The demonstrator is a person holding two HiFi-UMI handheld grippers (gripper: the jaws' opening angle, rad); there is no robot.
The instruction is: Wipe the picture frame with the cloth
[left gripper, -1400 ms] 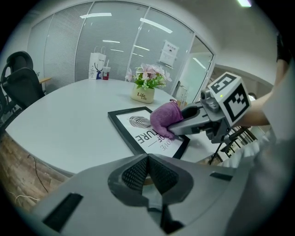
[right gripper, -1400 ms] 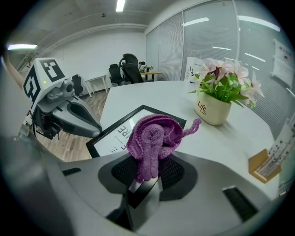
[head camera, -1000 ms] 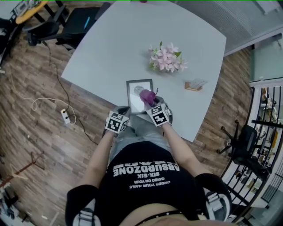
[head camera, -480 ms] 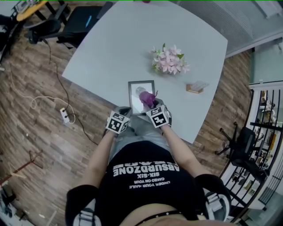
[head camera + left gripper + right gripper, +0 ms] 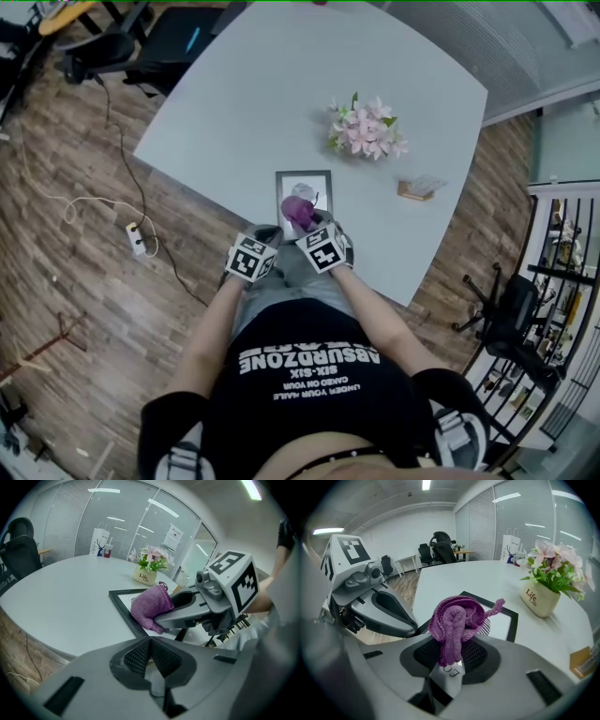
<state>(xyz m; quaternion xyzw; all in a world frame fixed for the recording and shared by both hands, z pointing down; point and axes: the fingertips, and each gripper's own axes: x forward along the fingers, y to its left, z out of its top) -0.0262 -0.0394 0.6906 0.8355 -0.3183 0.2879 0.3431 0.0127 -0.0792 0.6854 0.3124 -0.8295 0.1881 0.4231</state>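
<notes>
The black picture frame (image 5: 314, 187) lies flat near the table's front edge, with a white picture inside. My right gripper (image 5: 305, 225) is shut on a bunched purple cloth (image 5: 298, 211), which rests on the lower left part of the picture. In the right gripper view the cloth (image 5: 457, 620) sticks up from the jaws of that gripper (image 5: 451, 657), in front of the frame (image 5: 506, 612). My left gripper (image 5: 265, 236) sits by the frame's near left corner, shut on nothing. The left gripper view shows its pads (image 5: 140, 654) pressed together, and beyond them the cloth (image 5: 151, 605) on the frame (image 5: 123, 607).
A pot of pink flowers (image 5: 366, 131) stands behind the frame on the pale table (image 5: 253, 84). A small wooden stand (image 5: 417, 187) sits at the right. Office chairs (image 5: 141, 52) are beyond the far left edge. A power strip (image 5: 139, 246) and cable lie on the wooden floor.
My right gripper has carried the cloth leftward across the picture, from its right side to its lower left. The left gripper has stayed in place.
</notes>
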